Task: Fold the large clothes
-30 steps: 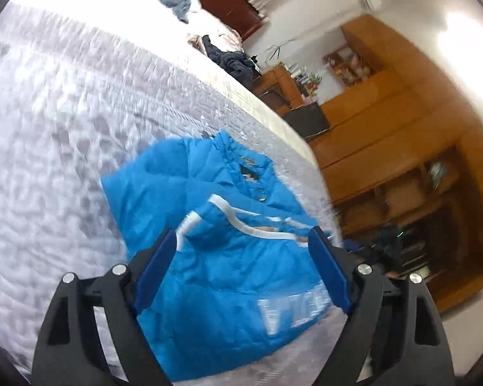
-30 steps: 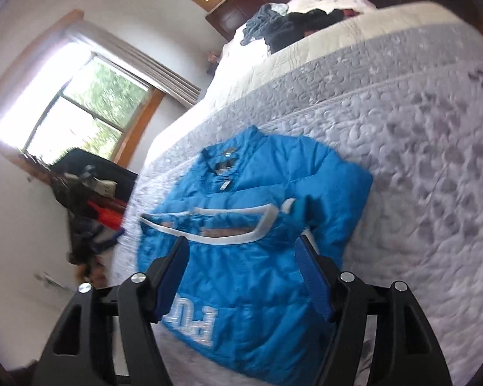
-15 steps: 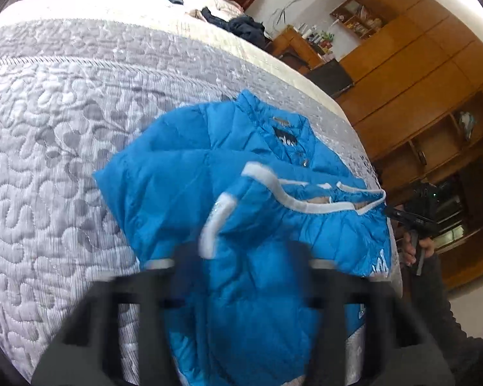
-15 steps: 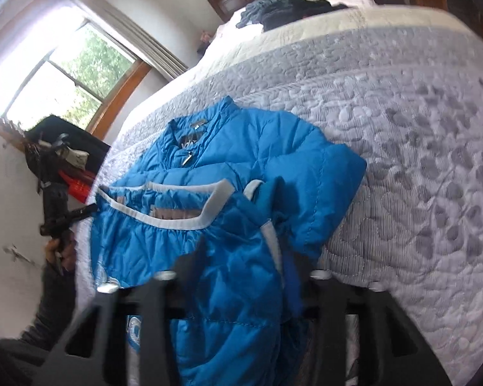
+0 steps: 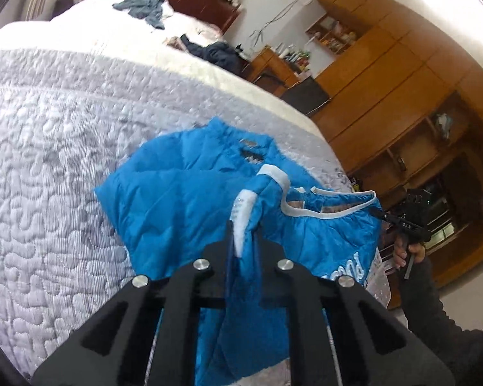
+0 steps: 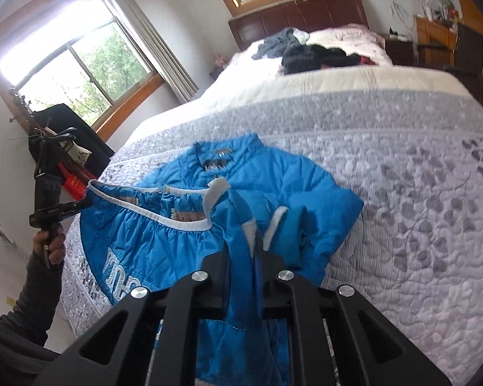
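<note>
The blue jacket lies on the quilted bed cover, collar toward the headboard and hem toward the person at the foot of the bed. The left gripper is clamped on one corner of the white-trimmed hem, and the right gripper is clamped on the other corner; in the right wrist view the left gripper shows at the far end of the hem, its tips pinching the fabric. The hem hangs lifted and stretched between the two grippers, running across the bed, while the collar lies straight ahead of both. Neither hand seems closer to the collar. The coming move looks like carrying the hem forward, away from the person, along the jacket's length, to lay it over the chest; both grippers would need to travel evenly so the fold stays square
</note>
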{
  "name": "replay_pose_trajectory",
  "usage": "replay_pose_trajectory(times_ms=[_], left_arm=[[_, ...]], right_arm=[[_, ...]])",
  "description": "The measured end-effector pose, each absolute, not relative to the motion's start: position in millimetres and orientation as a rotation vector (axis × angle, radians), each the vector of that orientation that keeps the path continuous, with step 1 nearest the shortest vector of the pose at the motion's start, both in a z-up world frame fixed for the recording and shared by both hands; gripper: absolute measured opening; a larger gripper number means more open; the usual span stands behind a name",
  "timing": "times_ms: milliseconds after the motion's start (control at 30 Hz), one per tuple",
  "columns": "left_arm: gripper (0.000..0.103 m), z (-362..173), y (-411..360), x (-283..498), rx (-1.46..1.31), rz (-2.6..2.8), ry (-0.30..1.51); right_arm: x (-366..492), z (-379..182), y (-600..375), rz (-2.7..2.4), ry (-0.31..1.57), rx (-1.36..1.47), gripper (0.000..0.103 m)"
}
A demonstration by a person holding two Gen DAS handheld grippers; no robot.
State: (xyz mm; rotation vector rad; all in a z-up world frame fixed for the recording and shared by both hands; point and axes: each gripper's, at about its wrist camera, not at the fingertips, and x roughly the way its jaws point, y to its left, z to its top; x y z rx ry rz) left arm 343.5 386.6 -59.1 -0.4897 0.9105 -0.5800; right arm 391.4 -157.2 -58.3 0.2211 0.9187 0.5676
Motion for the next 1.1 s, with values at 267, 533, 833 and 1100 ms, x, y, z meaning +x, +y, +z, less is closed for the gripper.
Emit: replay_pose_trajectory(times_ms=[267,533,833,1100], left_arm=[[0.008,-6.8,392.9,353.0,-0.468,-0.593,0.809],[0.008,21.9,388.8,414.2,-0.441,-0.563,0.814],[0.008,5.3,394.5,500.1,-0.492,-0.494,0.870],[0.006,-64.3,401.2,553.3,-0.586,-0.442,0.989]], right_arm=[[394.8,-10.2,-159.3,0.549,0.784,0.217,0.011],[447.3,13.7,-157.4,0.502,0.753,0.228,0.011],[527.8,-2.8,-144.8,0.433,0.796,0.214,0.011],[585.0,-57.5,-134.2,0.405,0.905,0.203,0.011]])
